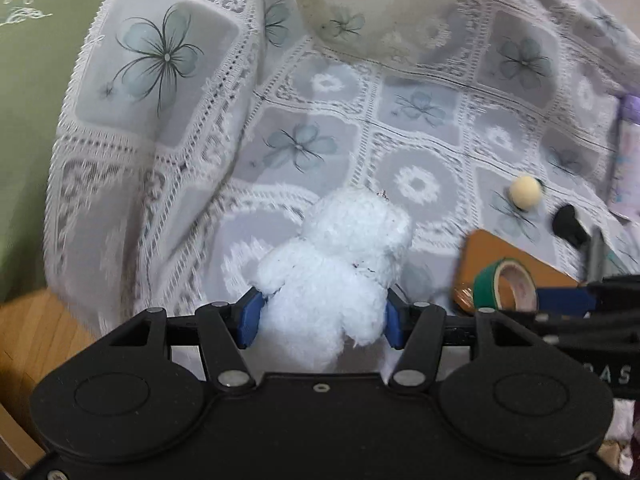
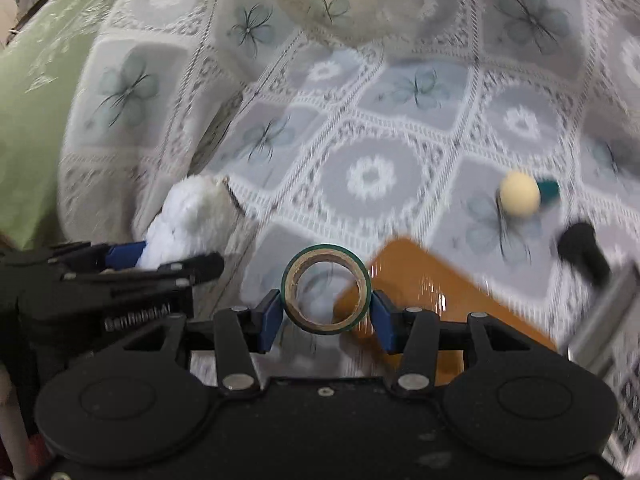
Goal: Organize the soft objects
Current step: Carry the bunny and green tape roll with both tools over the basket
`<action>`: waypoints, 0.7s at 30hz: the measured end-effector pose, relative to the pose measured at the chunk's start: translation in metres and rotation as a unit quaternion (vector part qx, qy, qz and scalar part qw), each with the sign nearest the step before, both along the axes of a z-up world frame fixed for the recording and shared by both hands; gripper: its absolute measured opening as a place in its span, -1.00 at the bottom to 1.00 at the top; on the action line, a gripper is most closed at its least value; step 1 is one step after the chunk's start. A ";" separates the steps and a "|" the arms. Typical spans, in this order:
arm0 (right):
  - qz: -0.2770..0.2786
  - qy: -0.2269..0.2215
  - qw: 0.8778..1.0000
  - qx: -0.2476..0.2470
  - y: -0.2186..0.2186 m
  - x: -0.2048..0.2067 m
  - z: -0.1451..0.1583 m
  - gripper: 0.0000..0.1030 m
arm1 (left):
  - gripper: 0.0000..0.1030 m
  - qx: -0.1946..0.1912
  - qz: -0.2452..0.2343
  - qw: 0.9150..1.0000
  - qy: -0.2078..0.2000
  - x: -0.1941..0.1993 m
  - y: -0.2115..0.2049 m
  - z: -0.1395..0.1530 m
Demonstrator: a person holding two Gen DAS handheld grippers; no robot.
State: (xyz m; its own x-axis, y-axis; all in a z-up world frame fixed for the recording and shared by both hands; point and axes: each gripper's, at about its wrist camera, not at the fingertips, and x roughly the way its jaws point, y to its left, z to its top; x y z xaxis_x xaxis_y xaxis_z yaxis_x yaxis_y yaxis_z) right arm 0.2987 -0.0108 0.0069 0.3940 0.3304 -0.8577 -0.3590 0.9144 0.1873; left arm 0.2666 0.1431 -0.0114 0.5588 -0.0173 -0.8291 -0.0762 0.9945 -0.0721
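Observation:
A white plush bear [image 1: 336, 272] hangs above the lace tablecloth [image 1: 420, 140], and my left gripper [image 1: 322, 318] is shut on its body with both blue pads pressed into the fur. In the right wrist view the same plush bear [image 2: 188, 224] shows at the left, held in the left gripper [image 2: 160, 258]. My right gripper [image 2: 326, 318] is shut on a green roll of tape [image 2: 326, 288], which stands upright with its hole facing the camera. The tape roll [image 1: 505, 286] and the right gripper's blue pad also show at the right of the left wrist view.
A cream ball [image 2: 519, 194] lies on the cloth beside a small teal object [image 2: 549, 190]. A black object [image 2: 582, 252] lies to their right. An orange-brown board [image 2: 432, 292] sits under the tape. A green cloth [image 1: 36, 80] covers the left; a slatted basket wall [image 2: 616, 380] stands at the right.

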 end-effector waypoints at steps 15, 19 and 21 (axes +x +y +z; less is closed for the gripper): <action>-0.154 0.002 0.988 0.025 -0.142 -0.157 0.010 -0.08 | 0.09 -0.031 -0.108 0.994 -0.013 -0.096 -0.107 0.025; -0.207 -0.004 0.978 0.037 -0.177 -0.188 0.014 -0.08 | 0.09 -0.033 -0.130 0.991 -0.012 -0.121 -0.127 0.025; -0.228 -0.014 0.973 0.038 -0.192 -0.209 0.017 -0.08 | 0.09 -0.029 -0.136 0.990 -0.015 -0.133 -0.135 0.025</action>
